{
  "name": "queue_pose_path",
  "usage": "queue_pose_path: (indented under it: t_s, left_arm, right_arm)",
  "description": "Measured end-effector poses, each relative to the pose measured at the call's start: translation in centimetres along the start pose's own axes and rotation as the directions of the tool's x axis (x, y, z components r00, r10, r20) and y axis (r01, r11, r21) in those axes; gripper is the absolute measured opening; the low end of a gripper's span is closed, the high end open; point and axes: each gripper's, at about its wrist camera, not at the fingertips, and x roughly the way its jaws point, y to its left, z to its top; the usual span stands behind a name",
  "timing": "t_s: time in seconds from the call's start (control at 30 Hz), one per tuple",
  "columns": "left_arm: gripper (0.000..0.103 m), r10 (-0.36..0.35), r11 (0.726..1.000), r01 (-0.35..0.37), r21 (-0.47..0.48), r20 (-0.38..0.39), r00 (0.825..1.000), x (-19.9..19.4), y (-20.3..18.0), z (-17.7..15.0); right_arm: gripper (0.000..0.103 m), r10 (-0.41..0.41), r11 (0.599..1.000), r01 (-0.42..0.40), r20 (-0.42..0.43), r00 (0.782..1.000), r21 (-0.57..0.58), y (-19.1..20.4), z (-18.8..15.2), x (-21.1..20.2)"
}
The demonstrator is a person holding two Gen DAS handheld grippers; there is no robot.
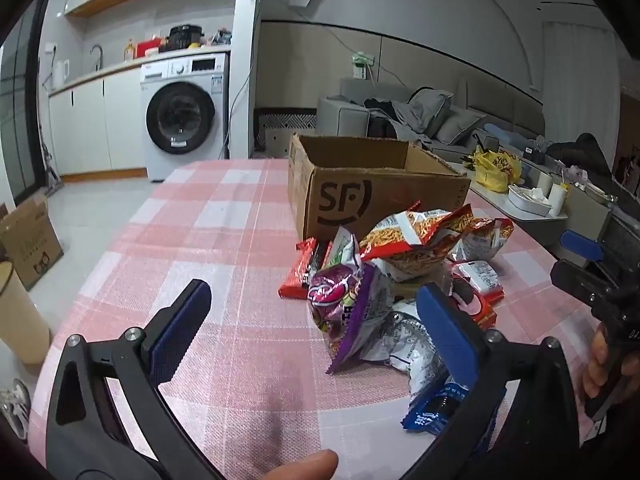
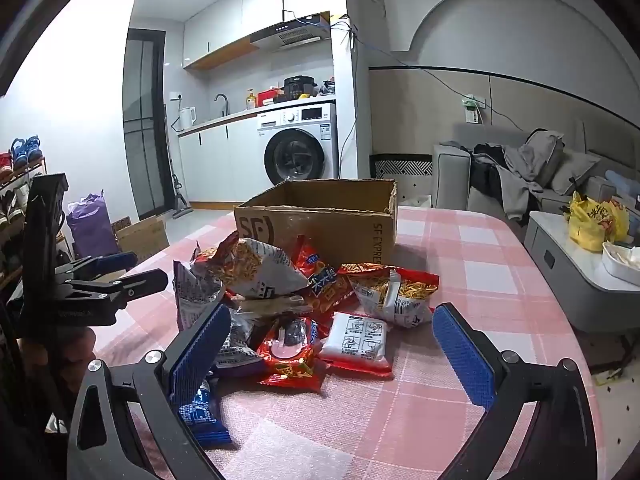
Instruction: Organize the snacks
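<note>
Blue packet (image 2: 200, 416) at 7 o'clock untouched, both grippers (image 1: 316, 328) (image 2: 332, 356) held wide open and empty, snack pile (image 2: 304, 296) still unsorted, box (image 2: 320, 216) at 12 o'clock apparently unfilled.

The cardboard box (image 1: 360, 184) carries a large black "SF" logo in a broken ring on its near wall. In the right wrist view the same box (image 2: 320, 228) shows the logo at its left corner and the words "SF EXPRES…" running down its right-hand end, the last letters hidden behind a snack bag. The print on the snack packets is too small and crumpled to read.
</note>
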Motion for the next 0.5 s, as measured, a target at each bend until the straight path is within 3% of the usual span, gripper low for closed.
queue_pose_path:
  t_s: [0.5]
  left_arm:
    - [0.102,-0.006,1.0,0.006,0.008,0.019,1.0,-0.61,0.2,0.12]
  right_arm:
    - [0.103,0.005,1.0,-0.005,-0.002,1.0,0.002,0.05,-0.01,0.19]
